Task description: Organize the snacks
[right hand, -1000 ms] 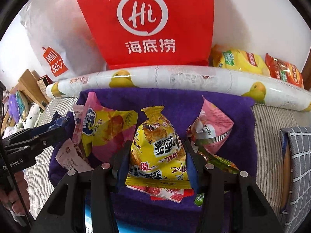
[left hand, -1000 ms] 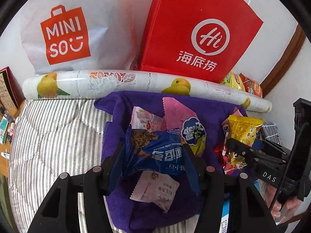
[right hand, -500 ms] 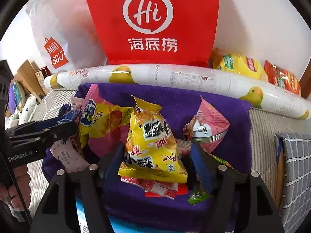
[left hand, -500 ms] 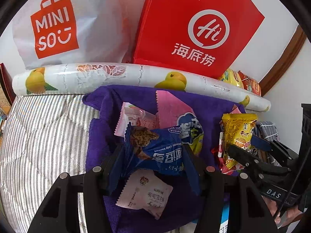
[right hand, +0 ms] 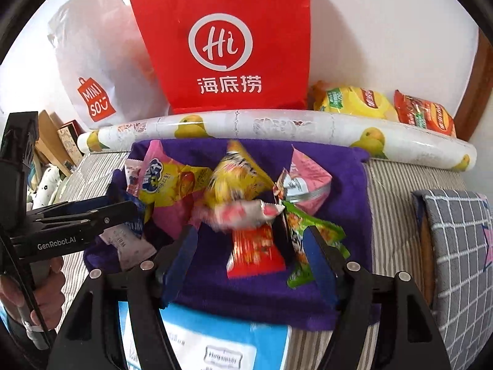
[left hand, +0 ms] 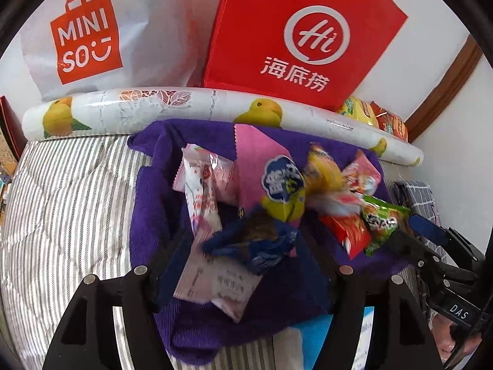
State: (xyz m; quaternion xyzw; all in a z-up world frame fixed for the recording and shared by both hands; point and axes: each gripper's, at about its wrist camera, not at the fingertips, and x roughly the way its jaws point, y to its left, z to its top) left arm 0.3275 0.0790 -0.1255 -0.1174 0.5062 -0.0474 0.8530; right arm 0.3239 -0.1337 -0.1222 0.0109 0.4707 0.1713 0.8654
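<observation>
Below, we show both grippers poised over a plush purple towel (left hand: 154, 191) spread on a ribbed grey-and-white striped mattress cover (left hand: 71, 209). The left gripper (left hand: 243, 262) has its black jaws opening; the crinkled dark-blue foil cookie packet (left hand: 255, 243) lies blurred between them, and neither blue pad presses on it. Beneath that packet rests a flat white-and-pink sachet (left hand: 215, 289); just ahead sit a pink serrated-edge foil bag with a blue cloud label (left hand: 262, 166) and a glossy pale-pink wrapped packet (left hand: 206, 178).

We see the right gripper (right hand: 249, 256) released, its jaws standing apart. A small red foil packet (right hand: 252, 252) lies flat on the towel between them, untouched, with a green crinkled packet (right hand: 311, 231) against the right-hand finger. Just ahead, a puffed yellow foil snack bag (right hand: 237, 178) and a whitish-pink wrapper (right hand: 243, 212) appear motion-blurred. To its forward right stands a pink pyramid-shaped pouch (right hand: 308, 178).

Beyond the towel lies a long glossy white roll printed with yellow fruit (right hand: 277, 126); behind it stand a stiff red paper bag (right hand: 222, 40) and a soft white plastic bag (left hand: 107, 37).
</observation>
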